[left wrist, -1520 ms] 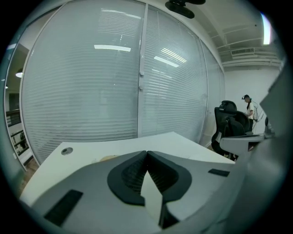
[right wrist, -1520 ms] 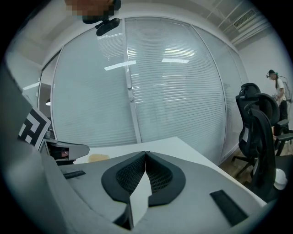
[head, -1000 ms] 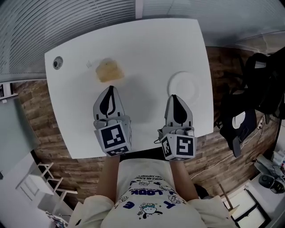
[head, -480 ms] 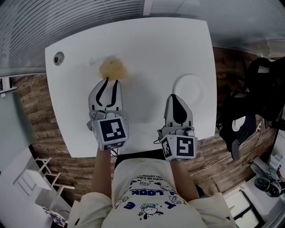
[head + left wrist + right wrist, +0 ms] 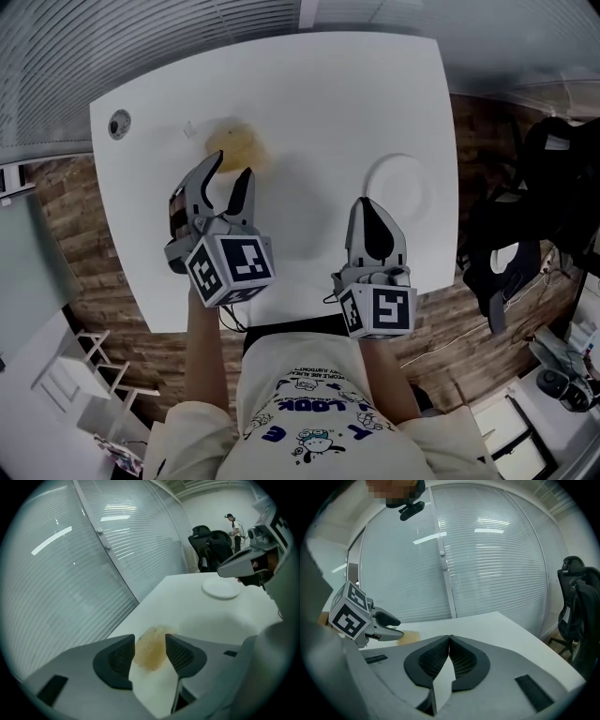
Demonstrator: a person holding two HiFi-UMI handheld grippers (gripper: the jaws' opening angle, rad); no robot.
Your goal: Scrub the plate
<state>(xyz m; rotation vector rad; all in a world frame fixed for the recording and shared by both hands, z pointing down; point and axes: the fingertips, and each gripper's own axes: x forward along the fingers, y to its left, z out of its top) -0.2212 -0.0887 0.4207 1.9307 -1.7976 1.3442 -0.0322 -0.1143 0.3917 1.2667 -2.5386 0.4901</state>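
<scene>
Left gripper [image 5: 230, 169], jaws just spread and empty, aims at yellow sponge [image 5: 239, 146], upper left, likely to grasp it. Right gripper [image 5: 368, 204] rests closed, empty, beside white plate [image 5: 398, 187], right of centre.

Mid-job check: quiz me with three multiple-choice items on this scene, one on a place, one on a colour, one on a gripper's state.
1. Where is the plate?
A. on the table, ahead of the right gripper
B. at the far left corner
C. on the floor

2. What colour is the sponge?
A. blue
B. yellowish-brown
C. black

3. How do the left gripper jaws stand?
A. shut on the plate
B. shut, empty
C. apart

Answers:
1. A: the head view shows it just beyond that gripper's tips.
2. B: the head and left gripper views show it tan.
3. C: they have just been opening, and the sponge shows through the gap, unpressed.
</scene>
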